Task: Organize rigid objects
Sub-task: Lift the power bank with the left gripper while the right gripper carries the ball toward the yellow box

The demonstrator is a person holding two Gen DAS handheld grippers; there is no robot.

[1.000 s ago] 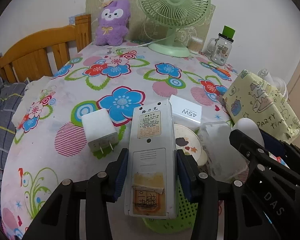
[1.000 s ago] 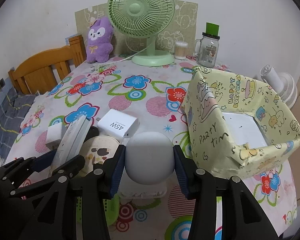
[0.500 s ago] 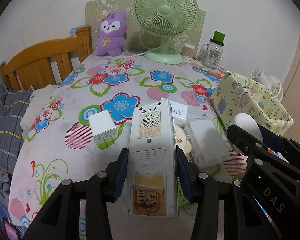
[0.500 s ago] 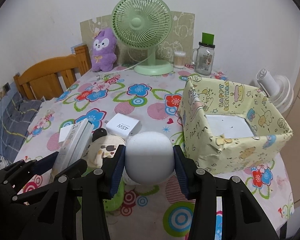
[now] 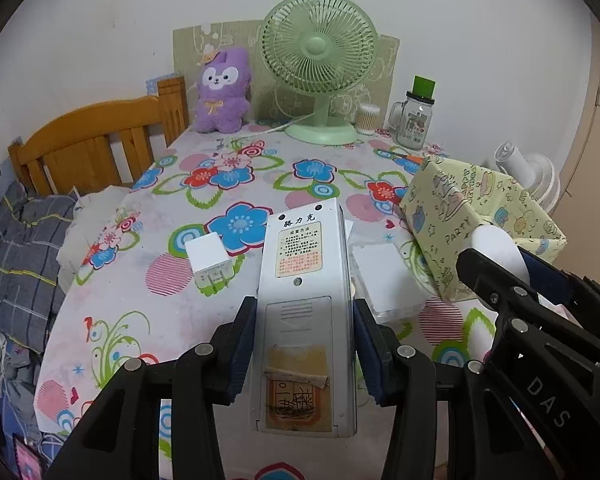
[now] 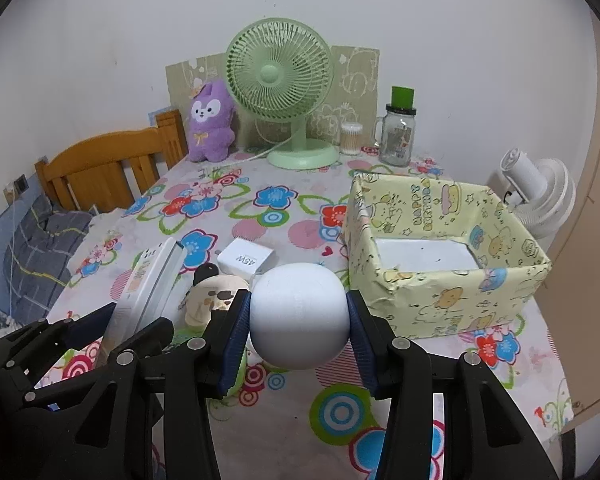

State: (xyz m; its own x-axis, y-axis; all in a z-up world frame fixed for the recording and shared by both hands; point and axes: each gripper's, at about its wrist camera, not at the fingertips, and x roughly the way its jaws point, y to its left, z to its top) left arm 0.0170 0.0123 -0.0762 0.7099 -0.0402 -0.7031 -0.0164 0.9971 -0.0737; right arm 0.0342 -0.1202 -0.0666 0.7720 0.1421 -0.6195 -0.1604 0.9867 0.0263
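My left gripper [image 5: 304,344] is shut on a grey-white remote control [image 5: 306,292], held back side up above the near edge of the flowered table. My right gripper [image 6: 298,322] is shut on a white egg-shaped ball [image 6: 298,316], also lifted off the table. To the right stands a yellow paper-wrapped box [image 6: 452,296], open on top with a white bottom. On the cloth lie a white plug charger [image 5: 208,258], a white 45W adapter [image 6: 246,258], a clear plastic case [image 5: 388,280] and a cream spotted toy [image 6: 210,296].
At the far edge stand a green desk fan [image 6: 284,92], a purple plush toy [image 6: 210,122], a cotton-swab jar [image 6: 350,138] and a glass mug with a green lid [image 6: 398,132]. A wooden bed frame [image 5: 92,140] lies left; a white fan [image 6: 540,196] stands right.
Both grippers have risen and drawn back from the table with their objects still held; the table items look smaller and farther, and the box's inside has come into the right wrist view.
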